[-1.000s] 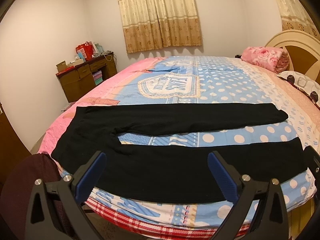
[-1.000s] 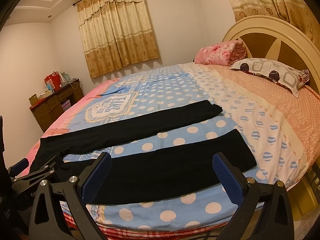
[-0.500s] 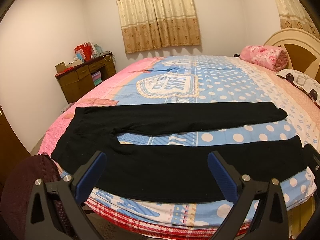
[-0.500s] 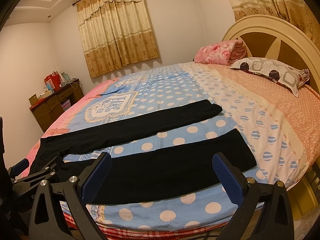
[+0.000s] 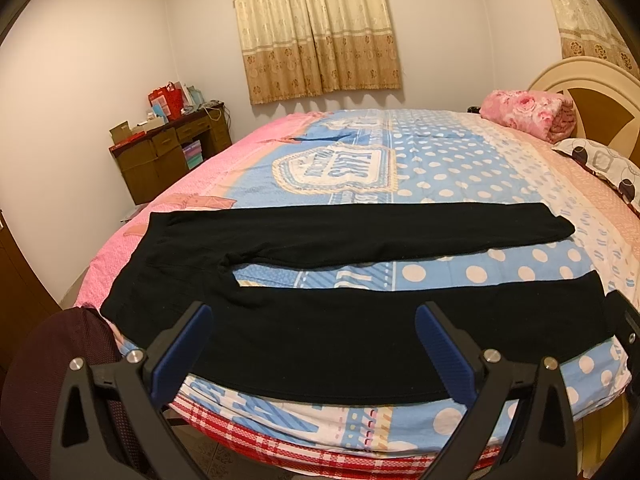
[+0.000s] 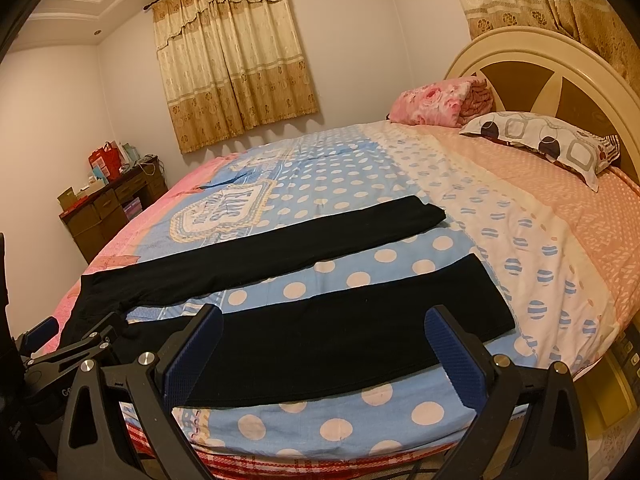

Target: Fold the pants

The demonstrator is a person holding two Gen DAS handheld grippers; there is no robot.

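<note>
Black knit pants [image 5: 320, 332] lie flat across the near edge of the bed's blue polka-dot quilt [image 5: 440, 168], waist at the left, both legs running out to the right with a strip of quilt showing between them. The near leg stretches just beyond both grippers; the far leg lies further up the bed.

The left gripper [image 5: 314, 344] hangs at the near bed edge over the waist end and the near leg, its blue-padded fingers [image 5: 184, 354] spread wide, holding nothing and not touching the fabric. The right gripper [image 6: 322, 346] hangs to its right, over the near leg toward the cuff [image 6: 476, 292]; its jaws are also spread wide and empty, apart from the cloth.

A folded pink floral blanket [image 6: 436, 100] and a patterned pillow [image 6: 548, 144] sit at the far right by the cream rounded headboard [image 6: 540, 64]. A dark wooden desk [image 5: 168, 152] stands at the far left, below beige curtains [image 5: 316, 28].
</note>
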